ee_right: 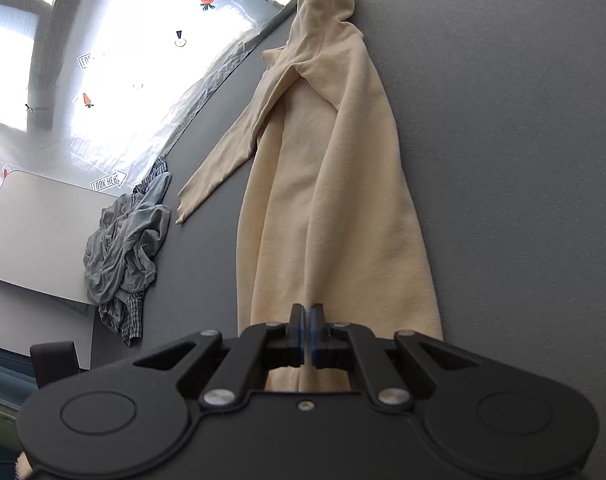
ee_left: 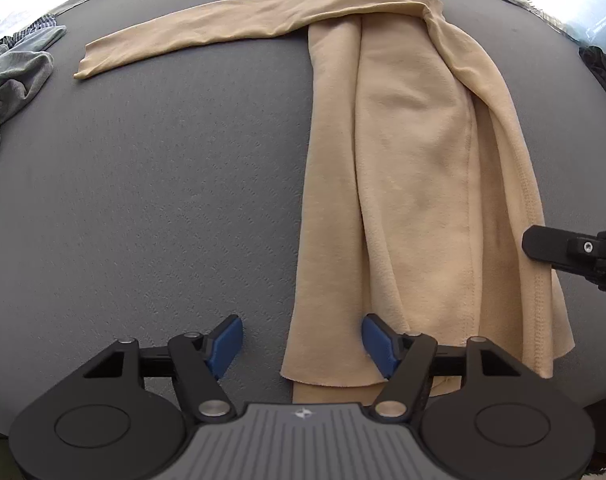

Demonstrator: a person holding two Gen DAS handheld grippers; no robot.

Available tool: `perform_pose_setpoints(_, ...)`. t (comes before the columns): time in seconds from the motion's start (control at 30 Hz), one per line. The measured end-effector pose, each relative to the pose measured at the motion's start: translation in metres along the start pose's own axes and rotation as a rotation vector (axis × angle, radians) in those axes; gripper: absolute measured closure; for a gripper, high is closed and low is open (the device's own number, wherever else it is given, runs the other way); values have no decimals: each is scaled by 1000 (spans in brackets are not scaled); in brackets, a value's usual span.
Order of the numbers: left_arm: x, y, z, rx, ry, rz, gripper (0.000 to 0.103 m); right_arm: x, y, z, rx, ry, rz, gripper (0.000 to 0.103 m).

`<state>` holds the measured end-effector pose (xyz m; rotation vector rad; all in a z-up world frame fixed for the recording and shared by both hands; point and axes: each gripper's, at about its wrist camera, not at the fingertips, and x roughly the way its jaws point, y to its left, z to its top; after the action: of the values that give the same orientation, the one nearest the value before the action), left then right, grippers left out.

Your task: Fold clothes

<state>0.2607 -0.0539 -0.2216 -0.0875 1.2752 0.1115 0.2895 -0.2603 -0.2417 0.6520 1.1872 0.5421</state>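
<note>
A tan long-sleeved garment point(ee_left: 415, 160) lies lengthwise on the grey table point(ee_left: 143, 200), folded narrow. One sleeve point(ee_left: 207, 36) stretches out to the left. My left gripper point(ee_left: 301, 326) hangs open over the garment's near hem, one blue pad over the cloth and the other over bare table. The right gripper point(ee_left: 543, 244) comes in from the right at the garment's side edge. In the right wrist view its fingers point(ee_right: 307, 312) are pressed together on the near end of the garment point(ee_right: 323, 200), and the cloth draws in towards them.
A crumpled pile of grey and checked clothes point(ee_left: 11, 80) point(ee_right: 127, 240) sits at the table's left edge. Dark fabric point(ee_left: 603, 72) lies at the far right edge. A pale flat panel point(ee_right: 35, 232) stands beyond the left edge. Bare table point(ee_right: 523, 160) spreads to the garment's right.
</note>
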Motion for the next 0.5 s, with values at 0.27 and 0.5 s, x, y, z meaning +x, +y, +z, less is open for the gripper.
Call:
perform_pose_setpoints(0.27, 4, -1, 5, 10, 21, -29, 24, 28, -8, 2, 42, 80, -55, 100)
perform_pose_setpoints(0.5, 1, 7, 14, -16, 38, -80, 19, 4, 3, 18, -4, 32, -64, 76)
